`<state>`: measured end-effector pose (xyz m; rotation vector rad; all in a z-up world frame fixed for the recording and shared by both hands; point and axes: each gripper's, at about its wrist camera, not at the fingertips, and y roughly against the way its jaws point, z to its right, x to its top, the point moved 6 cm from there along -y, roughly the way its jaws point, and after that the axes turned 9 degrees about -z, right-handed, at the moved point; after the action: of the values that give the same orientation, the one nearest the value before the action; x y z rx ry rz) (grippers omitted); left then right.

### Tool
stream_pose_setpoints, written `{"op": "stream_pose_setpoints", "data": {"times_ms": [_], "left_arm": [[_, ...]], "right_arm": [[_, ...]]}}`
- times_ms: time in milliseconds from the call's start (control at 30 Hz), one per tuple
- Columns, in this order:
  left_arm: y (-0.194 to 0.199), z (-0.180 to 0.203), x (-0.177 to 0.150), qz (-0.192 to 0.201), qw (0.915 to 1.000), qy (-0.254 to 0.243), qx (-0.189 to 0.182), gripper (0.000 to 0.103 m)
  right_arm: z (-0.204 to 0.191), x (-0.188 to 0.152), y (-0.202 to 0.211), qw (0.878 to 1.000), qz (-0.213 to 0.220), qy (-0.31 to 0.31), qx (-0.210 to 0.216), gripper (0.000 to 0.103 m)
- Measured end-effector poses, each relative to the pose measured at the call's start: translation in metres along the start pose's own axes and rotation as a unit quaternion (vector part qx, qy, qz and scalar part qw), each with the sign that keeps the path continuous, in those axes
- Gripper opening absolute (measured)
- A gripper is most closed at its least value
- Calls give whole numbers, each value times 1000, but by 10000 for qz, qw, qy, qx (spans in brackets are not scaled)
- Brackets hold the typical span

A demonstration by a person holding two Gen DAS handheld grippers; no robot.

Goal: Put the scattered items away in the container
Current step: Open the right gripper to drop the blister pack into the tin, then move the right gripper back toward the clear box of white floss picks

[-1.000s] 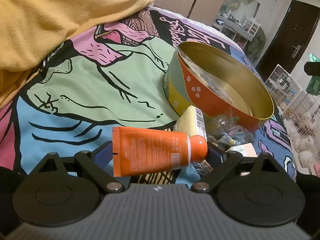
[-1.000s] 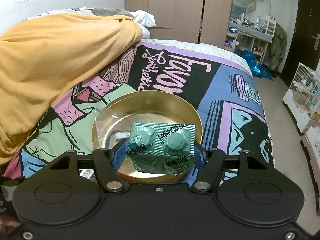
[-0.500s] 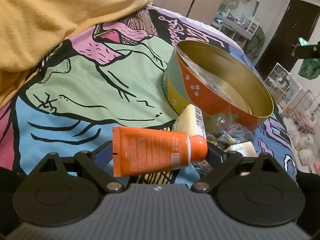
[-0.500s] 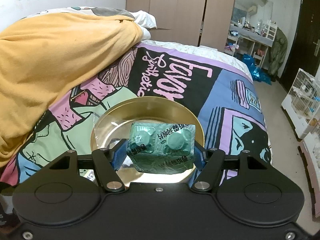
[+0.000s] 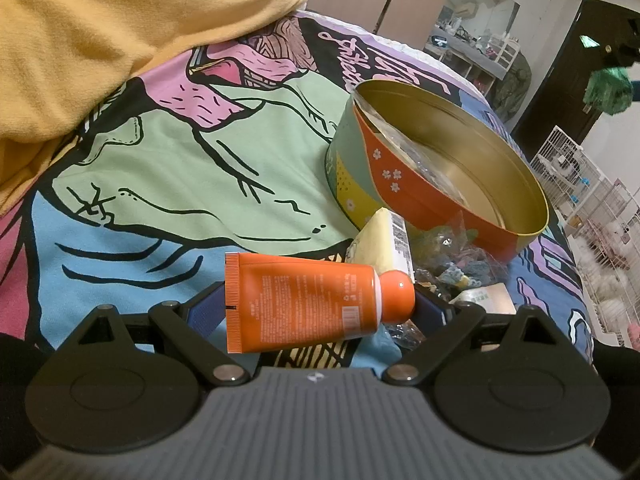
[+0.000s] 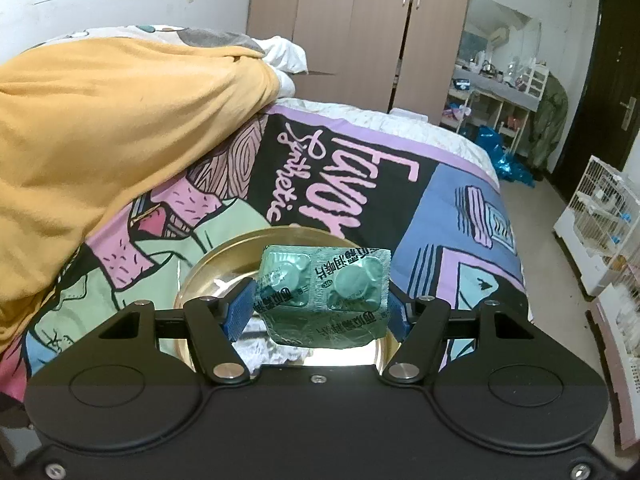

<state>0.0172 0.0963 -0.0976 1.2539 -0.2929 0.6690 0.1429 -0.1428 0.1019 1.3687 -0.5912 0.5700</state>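
Note:
My left gripper (image 5: 318,308) is shut on an orange tube (image 5: 312,306), held crosswise just above the bedspread, short of the round tin (image 5: 424,196). The tin is orange, green and yellow outside, gold inside, with clear plastic in it. My right gripper (image 6: 320,306) is shut on a green blister pack of tablets (image 6: 324,292) and holds it above the tin's gold inside (image 6: 224,268). The right gripper with the green pack also shows in the left wrist view (image 5: 608,88), high at the right.
Beside the tin lie a pale yellow packet (image 5: 380,240), a clear bag of small bits (image 5: 452,256) and a white-green box (image 5: 484,294). A yellow blanket (image 6: 100,140) is heaped at the left. Pet cages (image 6: 600,224) stand on the floor past the bed's right edge.
My right gripper has moved forward and lower over the tin with the blister pack. The left gripper with the orange tube has barely moved.

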Motion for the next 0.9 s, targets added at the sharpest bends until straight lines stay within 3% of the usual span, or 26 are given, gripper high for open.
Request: {"op": "stream_pose_setpoints", "data": {"times_ms": [33, 100, 133, 167, 233, 900], "left_arm": [[0, 0, 0, -5, 10000, -1, 5, 94], [-1, 0, 0, -11, 10000, -6, 5, 94], [-1, 0, 0, -12, 10000, -13, 10, 94], [-1, 0, 0, -12, 10000, -15, 16, 94], [-1, 0, 0, -14, 10000, -13, 16, 94], [-2, 1, -1, -67, 9999, -98, 70, 94]], "right_arm": [[2, 2, 0, 10000, 40, -59, 1, 67], [6, 8, 3, 9996, 209, -214, 15, 86], [8, 10, 6, 9989, 338, -311, 5, 100], [10, 11, 8, 9984, 421, -381, -26, 103], [12, 11, 14, 9977, 530, -426, -29, 103], [20, -49, 20, 9994, -118, -239, 207, 103]]}}
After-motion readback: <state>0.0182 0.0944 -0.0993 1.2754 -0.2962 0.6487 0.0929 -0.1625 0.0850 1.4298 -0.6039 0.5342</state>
